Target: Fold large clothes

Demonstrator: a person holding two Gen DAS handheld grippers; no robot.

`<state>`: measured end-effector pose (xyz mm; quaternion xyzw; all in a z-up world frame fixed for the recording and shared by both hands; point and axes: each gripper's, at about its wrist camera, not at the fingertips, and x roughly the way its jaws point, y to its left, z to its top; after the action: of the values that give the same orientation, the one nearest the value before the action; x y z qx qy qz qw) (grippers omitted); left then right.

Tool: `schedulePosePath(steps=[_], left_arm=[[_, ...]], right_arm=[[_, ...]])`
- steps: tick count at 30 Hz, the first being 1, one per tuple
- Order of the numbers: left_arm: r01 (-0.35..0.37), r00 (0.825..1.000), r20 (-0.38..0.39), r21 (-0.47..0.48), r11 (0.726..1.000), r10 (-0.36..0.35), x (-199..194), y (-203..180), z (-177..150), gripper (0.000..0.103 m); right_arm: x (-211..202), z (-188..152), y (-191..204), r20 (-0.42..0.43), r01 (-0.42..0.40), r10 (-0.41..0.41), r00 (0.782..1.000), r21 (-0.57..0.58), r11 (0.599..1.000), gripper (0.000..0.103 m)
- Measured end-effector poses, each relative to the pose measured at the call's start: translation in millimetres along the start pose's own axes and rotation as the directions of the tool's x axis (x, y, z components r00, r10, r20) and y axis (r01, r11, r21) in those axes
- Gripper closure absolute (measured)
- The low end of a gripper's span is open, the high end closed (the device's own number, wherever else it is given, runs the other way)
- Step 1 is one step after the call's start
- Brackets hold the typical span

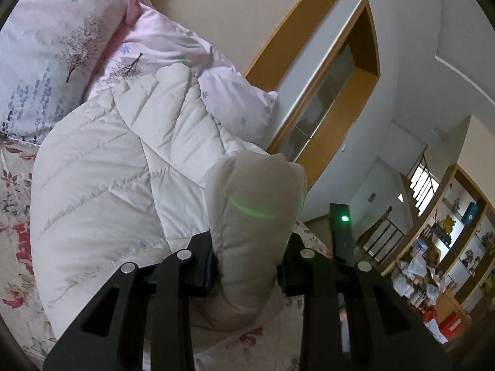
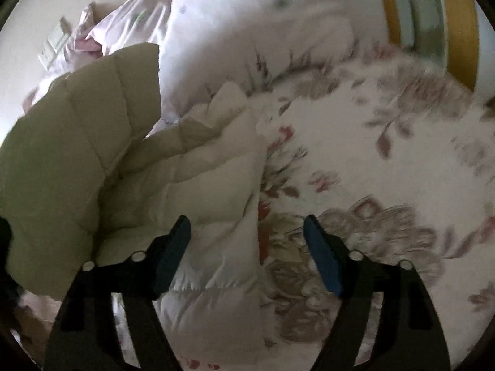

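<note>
**Puffy Coat on the Flowery Bed**

A flowery bedsheet [image 2: 386, 160] lies under both tools. The big, puffy, cream quilted coat [image 1: 102, 167] lies on it. The left gripper [image 1: 247, 266] squeezes a fat fold of the coat. The right gripper [image 2: 247, 247] is half open, holding nothing, above the coat's edge.

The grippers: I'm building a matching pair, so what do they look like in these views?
Both the left gripper and right gripper have matte black angular linkage arms with slot cutouts and round silver pivot pins. Their jaws carry blue pads. No cables, markings or sleeves show.
</note>
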<state>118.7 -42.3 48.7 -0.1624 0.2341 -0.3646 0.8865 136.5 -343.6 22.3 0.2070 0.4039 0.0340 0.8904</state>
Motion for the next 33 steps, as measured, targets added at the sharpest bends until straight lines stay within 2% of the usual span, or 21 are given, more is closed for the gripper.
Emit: schedulePosePath(steps=[1, 2, 3, 6, 9, 12, 14, 16, 18, 19, 20, 23, 25, 28, 30, 33], left_arm=[[0.001, 1.0, -0.002, 0.002, 1.0, -0.001, -0.1, -1.2, -1.3, 0.073], [0.004, 1.0, -0.004, 0.005, 1.0, -0.004, -0.4, -3.6, -4.0, 0.073], [0.009, 1.0, -0.004, 0.009, 1.0, -0.009, 0.5, -4.6, -3.3, 0.073], [0.028, 0.999, -0.018, 0.041, 0.999, -0.027, 5.3, -11.1, -5.1, 0.073], [0.053, 0.996, -0.078, 0.092, 0.994, -0.046, 20.3, -18.8, -12.6, 0.073], [0.068, 0.984, -0.172, 0.14, 0.988, -0.043, 41.3, -25.8, -28.3, 0.073], [0.048, 0.976, -0.218, 0.153, 0.987, -0.014, 54.1, -25.5, -37.6, 0.073], [0.022, 0.964, -0.265, 0.143, 0.989, 0.017, 65.1, -20.4, -43.5, 0.072], [0.003, 0.955, -0.294, 0.139, 0.99, 0.039, 71.6, -16.6, -45.9, 0.072], [-0.006, 0.95, -0.308, 0.141, 0.99, 0.05, 75.3, -15.3, -47.8, 0.072], [-0.01, 0.947, -0.318, 0.144, 0.99, 0.056, 77.2, -13.9, -49.3, 0.072], [-0.02, 0.938, -0.338, 0.166, 0.986, 0.076, 79.6, -16.4, -55.9, 0.071], [-0.027, 0.934, -0.346, 0.181, 0.983, 0.089, 81.0, -17.6, -57.8, 0.07], [-0.033, 0.93, -0.354, 0.191, 0.981, 0.1, 82.1, -17.5, -59.7, 0.07], [-0.037, 0.928, -0.358, 0.196, 0.98, 0.106, 82.8, -17.0, -60.0, 0.069], [-0.041, 0.924, -0.364, 0.207, 0.978, 0.116, 83.8, -17.2, -62.2, 0.069]], right_arm=[[10.1, 0.3, -2.2, -0.032, -0.022, 0.022, 0.999, 0.013, 1.0, 0.055], [17.5, -0.5, -2.3, -0.053, -0.055, 0.056, 0.997, 0.021, 0.998, 0.078], [23.5, -1.1, -0.5, -0.072, -0.101, 0.103, 0.992, 0.029, 0.994, 0.087], [32.6, 4.2, 17.9, -0.073, -0.133, 0.132, 0.989, -0.011, 0.991, 0.095], [45.6, 9.3, 33.7, -0.099, -0.162, 0.158, 0.983, -0.035, 0.986, 0.096], [56.8, 10.1, 40.3, -0.117, -0.141, 0.134, 0.984, -0.061, 0.988, 0.095], [51.8, 8.8, 39.7, -0.108, -0.115, 0.107, 0.988, -0.066, 0.991, 0.093], [42.6, 8.8, 34.8, -0.085, -0.081, 0.076, 0.994, -0.064, 0.995, 0.084], [27.1, 7.4, 23.0, -0.044, 0.0, -0.002, 0.999, -0.051, 0.999, 0.055], [17.5, 7.8, 15.1, -0.013, 0.052, -0.052, 0.999, -0.036, 0.998, 0.053], [11.6, 9.2, 9.5, 0.003, 0.07, -0.07, 0.998, -0.02, 0.997, 0.053], [-8.5, 17.4, -7.7, 0.056, 0.084, -0.086, 0.995, 0.047, 0.995, 0.053], [-20.1, 18.6, -14.1, 0.098, 0.054, -0.06, 0.993, 0.063, 0.997, 0.053], [-35.0, 26.4, -3.9, 0.151, -0.054, 0.048, 0.987, 0.037, 0.998, 0.052], [-43.5, 32.9, 5.9, 0.161, -0.12, 0.118, 0.98, 0.004, 0.993, 0.048], [-45.2, 38.9, 30.7, 0.155, -0.167, 0.172, 0.973, -0.046, 0.985, 0.046]])
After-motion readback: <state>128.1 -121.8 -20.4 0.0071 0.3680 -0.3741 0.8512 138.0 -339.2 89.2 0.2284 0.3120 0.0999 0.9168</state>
